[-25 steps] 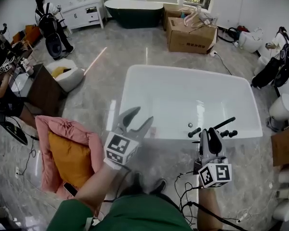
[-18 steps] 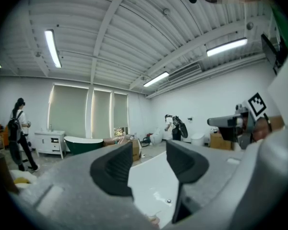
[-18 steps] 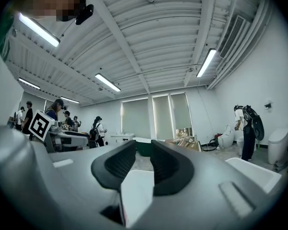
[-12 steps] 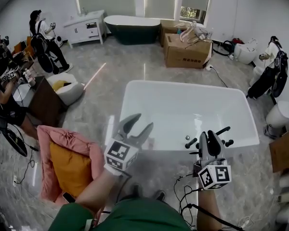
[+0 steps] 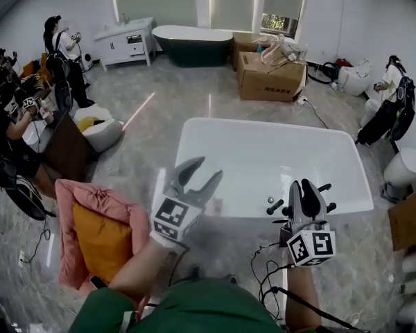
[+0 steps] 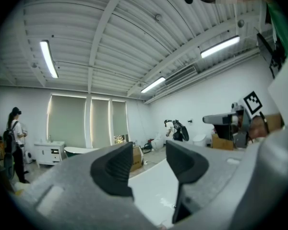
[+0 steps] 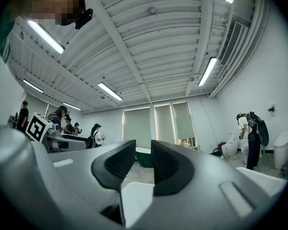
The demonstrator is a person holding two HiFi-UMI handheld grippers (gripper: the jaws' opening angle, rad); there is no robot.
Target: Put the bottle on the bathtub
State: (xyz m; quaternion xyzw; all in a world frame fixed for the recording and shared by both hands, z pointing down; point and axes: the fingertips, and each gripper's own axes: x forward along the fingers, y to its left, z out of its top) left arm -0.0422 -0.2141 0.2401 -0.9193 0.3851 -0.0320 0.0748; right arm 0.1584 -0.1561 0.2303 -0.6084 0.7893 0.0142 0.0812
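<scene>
Grey-fingered, the left gripper (image 5: 203, 171) holds its jaws wide apart with nothing between them, over the floor just short of the tub (image 5: 263, 125). The right gripper (image 5: 302, 186) has its jaws drawn to a narrow gap, also empty, beside black fittings (image 5: 324, 186) on the near rim. White and glossy, the tub is a rounded rectangle standing on grey marbled floor. Farther off stand boxes (image 5: 272, 78) and a dark green tub (image 5: 194, 44).

no readable text, cardboard box (image 5: 267, 82) print blurred
</scene>
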